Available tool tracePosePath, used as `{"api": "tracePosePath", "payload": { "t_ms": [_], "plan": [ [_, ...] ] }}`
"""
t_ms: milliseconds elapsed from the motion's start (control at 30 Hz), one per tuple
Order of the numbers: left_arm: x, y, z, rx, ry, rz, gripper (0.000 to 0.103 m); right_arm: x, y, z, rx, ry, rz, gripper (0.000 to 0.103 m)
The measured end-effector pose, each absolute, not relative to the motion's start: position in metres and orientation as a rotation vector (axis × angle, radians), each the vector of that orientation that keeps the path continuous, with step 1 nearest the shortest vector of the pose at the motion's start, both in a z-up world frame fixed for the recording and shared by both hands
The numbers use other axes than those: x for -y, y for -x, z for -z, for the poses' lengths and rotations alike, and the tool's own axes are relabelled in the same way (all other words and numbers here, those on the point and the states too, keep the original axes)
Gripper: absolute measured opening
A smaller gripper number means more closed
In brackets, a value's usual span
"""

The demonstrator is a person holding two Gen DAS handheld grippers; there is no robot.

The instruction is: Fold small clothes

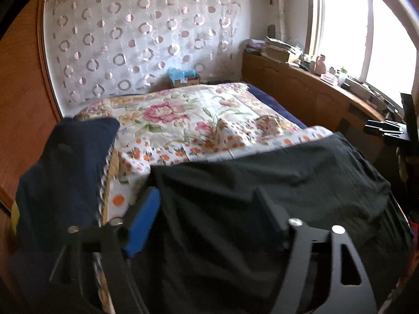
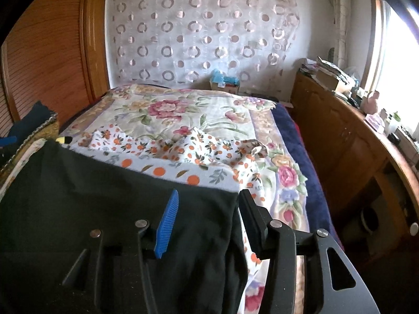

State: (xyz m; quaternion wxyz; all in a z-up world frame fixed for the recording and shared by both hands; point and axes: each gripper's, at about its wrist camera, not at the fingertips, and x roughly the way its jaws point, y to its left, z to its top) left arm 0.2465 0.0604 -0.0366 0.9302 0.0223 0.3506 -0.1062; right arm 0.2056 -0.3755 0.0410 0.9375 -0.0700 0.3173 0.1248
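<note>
A black garment (image 1: 275, 162) (image 2: 104, 196) lies spread flat on the near end of the bed. My left gripper (image 1: 207, 193) hovers over its left part, open wide, with only the flat cloth below the gap. My right gripper (image 2: 209, 196) is open over the garment's right edge, which runs between the blue pad (image 2: 167, 225) and the black finger; neither presses on it. A navy garment (image 1: 70, 162) (image 2: 39, 112) sits piled to the left of the black one. A white cloth with orange print (image 1: 183, 149) (image 2: 183, 149) lies rumpled just beyond the black garment.
The bed has a floral quilt (image 1: 170, 112) (image 2: 170, 110). A wooden cabinet (image 1: 301, 89) (image 2: 340, 136) topped with clutter runs along the right under the window. A wooden wardrobe (image 2: 47, 52) stands at the left. A small box (image 1: 183, 77) sits by the far wall.
</note>
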Motion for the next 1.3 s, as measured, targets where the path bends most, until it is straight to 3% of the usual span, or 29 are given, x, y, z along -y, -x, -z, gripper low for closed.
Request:
{"api": "tracePosePath", "payload": {
  "t_ms": [567,1300],
  "plan": [
    [-0.07,-0.194,0.098,-0.901,-0.077,0.215,0.079,0.417,-0.095,-0.024,-0.857,0.144,-0.293,0.05],
    [-0.083,-0.18,0.09,-0.869,-0.029,0.12,0.079,0.409,-0.115,0.005,-0.835,0.094,-0.245,0.05]
  ]
}}
